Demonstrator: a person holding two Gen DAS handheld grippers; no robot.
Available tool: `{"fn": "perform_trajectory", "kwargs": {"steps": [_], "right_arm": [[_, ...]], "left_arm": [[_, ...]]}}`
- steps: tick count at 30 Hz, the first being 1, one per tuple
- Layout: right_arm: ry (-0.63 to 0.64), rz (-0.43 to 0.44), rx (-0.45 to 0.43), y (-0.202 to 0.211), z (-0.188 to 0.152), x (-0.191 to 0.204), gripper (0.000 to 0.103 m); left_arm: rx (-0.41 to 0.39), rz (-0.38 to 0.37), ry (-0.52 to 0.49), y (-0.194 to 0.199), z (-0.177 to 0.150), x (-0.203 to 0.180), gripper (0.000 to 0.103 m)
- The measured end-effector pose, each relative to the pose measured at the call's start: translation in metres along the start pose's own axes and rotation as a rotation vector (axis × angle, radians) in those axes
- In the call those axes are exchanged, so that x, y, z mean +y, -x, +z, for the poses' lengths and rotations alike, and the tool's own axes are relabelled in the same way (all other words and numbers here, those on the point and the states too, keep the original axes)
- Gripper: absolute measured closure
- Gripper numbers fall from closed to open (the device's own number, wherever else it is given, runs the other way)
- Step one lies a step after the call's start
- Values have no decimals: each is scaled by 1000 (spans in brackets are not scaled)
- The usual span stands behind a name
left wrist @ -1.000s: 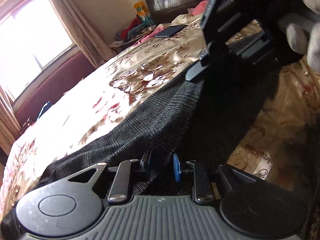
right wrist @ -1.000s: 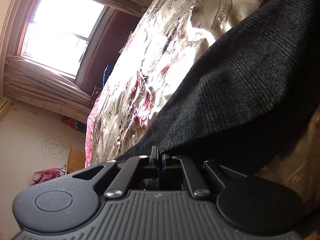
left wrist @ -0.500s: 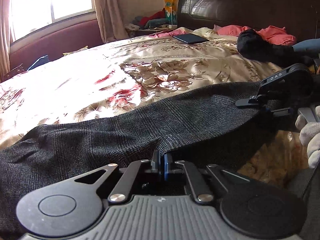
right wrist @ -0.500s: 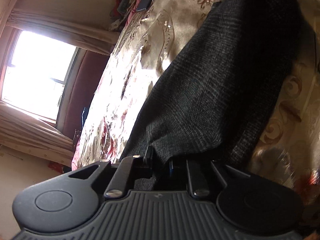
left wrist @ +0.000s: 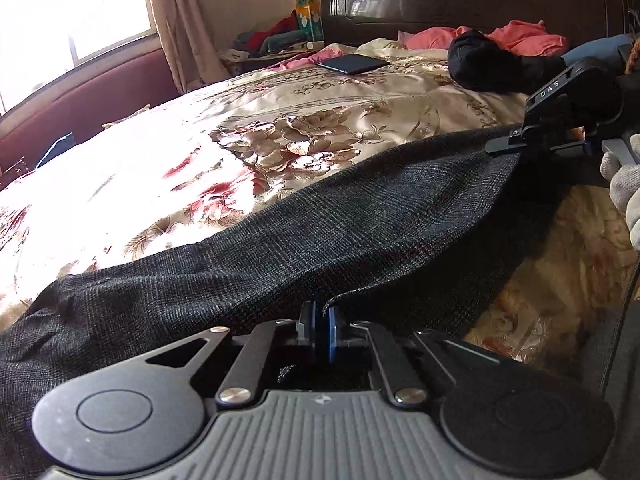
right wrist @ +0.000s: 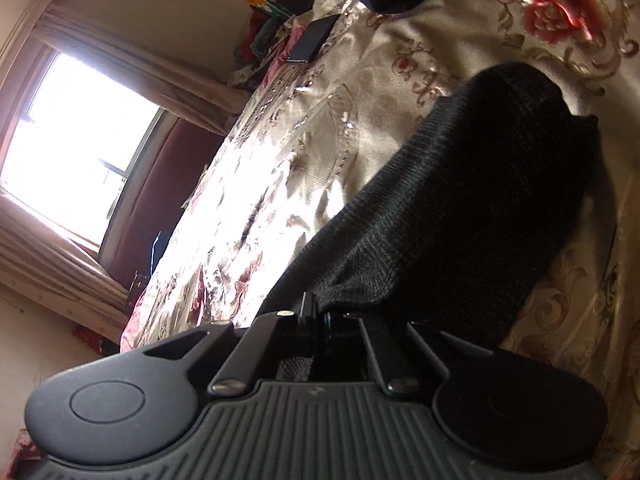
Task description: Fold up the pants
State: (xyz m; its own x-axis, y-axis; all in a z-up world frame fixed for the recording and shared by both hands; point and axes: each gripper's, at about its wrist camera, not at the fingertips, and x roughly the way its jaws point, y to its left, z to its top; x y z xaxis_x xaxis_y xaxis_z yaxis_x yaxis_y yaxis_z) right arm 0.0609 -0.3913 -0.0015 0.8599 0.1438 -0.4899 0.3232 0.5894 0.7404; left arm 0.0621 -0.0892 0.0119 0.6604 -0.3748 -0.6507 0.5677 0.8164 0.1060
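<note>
Currently we find both grippers' jaws pinching the pants [left wrist: 360,232]: left gripper [left wrist: 320,320], right gripper [right wrist: 318,314], along the bed's [left wrist: 248,120] near edge.

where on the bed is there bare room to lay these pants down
Bare bedspread runs between the pants and the window-side bench. It is crowded near the headboard: a dark tablet, a black bundle and pink cloth.

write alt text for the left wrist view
The left claw is shut on the edge of dark checked pants spread across a floral bedspread. At right, the right claw, held by a gloved hand, grips the pants' far edge.
</note>
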Motion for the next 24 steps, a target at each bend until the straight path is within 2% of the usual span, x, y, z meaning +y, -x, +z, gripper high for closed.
{"fn": "perform_trajectory", "kwargs": {"steps": [2, 4, 6, 8, 10, 12, 14, 15, 17, 22, 24], "right_arm": [[90, 33, -9, 2, 23, 29, 99], [193, 102, -60, 12, 40, 68, 99], [315, 168, -132, 31, 40, 98, 99], [360, 168, -165, 45, 31, 103, 99], [301, 109, -135, 45, 19, 78, 99], [238, -12, -89, 34, 4, 42, 98], [118, -45, -10, 24, -7, 1, 96], [40, -30, 22, 20, -9, -17, 94], [-90, 23, 11, 15, -6, -38, 94], [-270, 136, -56, 4, 6, -56, 89], [-308, 185, -84, 4, 10, -58, 69]], "left_arm": [[-27, -5, 4, 8, 9, 3, 83], [-82, -4, 3, 22, 20, 5, 83], [-134, 7, -11, 36, 30, 6, 83], [-154, -4, -7, 44, 34, 6, 83], [-138, -31, -10, 41, 31, 5, 83], [-82, -51, -35, 29, 20, -1, 83], [-21, -86, -42, 19, 7, -7, 83], [14, -102, -49, 15, -1, -10, 83], [42, -100, -66, 13, -8, -16, 83], [28, -70, -34, 12, 1, -12, 83], [1, -71, -36, 12, 8, -13, 83]]}}
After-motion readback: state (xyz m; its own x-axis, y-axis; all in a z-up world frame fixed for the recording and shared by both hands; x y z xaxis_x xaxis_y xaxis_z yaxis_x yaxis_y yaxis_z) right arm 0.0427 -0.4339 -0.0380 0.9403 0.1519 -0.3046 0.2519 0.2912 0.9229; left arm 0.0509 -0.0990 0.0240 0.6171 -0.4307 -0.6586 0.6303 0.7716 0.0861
